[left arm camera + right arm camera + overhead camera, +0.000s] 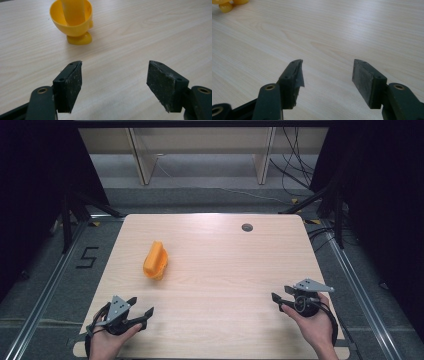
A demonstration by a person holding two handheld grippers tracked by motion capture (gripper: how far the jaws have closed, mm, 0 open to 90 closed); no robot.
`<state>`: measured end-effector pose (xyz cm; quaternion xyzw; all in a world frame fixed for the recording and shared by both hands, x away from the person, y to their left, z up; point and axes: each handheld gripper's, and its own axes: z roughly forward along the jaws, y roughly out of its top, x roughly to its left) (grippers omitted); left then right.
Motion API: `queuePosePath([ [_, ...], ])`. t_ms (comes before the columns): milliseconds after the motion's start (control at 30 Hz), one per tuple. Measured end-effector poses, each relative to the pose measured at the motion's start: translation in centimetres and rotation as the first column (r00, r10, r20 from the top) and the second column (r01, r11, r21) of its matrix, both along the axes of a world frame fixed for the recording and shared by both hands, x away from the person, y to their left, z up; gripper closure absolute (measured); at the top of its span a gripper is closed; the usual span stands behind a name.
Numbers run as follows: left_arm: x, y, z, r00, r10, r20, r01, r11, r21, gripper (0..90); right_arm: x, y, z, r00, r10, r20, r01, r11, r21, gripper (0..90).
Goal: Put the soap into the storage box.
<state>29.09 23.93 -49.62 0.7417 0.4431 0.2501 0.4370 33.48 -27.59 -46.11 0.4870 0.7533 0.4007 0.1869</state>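
Observation:
An orange-yellow plastic cup-like object [155, 260] lies on the left half of the wooden table [225, 270]. In the left gripper view it is a yellow bowl on a small foot [72, 22] with a paler piece standing inside it, a short way beyond the jaws. My left gripper [141, 305] sits near the front left corner, open and holding nothing [115, 66]. My right gripper [280, 292] rests at the front right, also open over bare wood [328, 63]. The yellow object's edge [227, 5] peeks in at the top left of the right gripper view.
A small round grey grommet [247, 227] is set into the table near its far edge. Dark floor surrounds the table, with a "5" marking [87, 257] at left, cables [295, 170] at the back right and wooden shelf legs [140, 160] behind.

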Motion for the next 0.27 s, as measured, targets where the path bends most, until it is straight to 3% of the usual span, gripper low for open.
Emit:
queuePosePath([
  [67,0.14,-0.13,0.15,0.9995,-0.021,0.024,0.022,0.9994,-0.026,28.2,-0.04,-0.01,0.05,1.0,0.008,0.001,-0.008,0.9999,-0.008,41.9],
  [200,0.57,-0.09,-0.22,0.9989,-0.047,-0.004,0.047,0.9988,-0.013,28.4,-0.01,-0.04,-0.02,0.9998,0.016,0.009,-0.016,0.9998,-0.009,41.9],
  [233,0.57,-0.09,-0.22,0.9989,-0.047,-0.004,0.047,0.9988,-0.013,28.3,-0.06,0.02,0.04,0.9999,0.008,-0.009,-0.008,1.0,0.003,41.9],
  [267,0.59,-0.12,-0.34,0.9986,-0.052,-0.006,0.052,0.9986,-0.007,28.0,0.18,-0.16,-0.09,0.9997,0.024,0.009,-0.024,0.9997,-0.002,41.9],
])
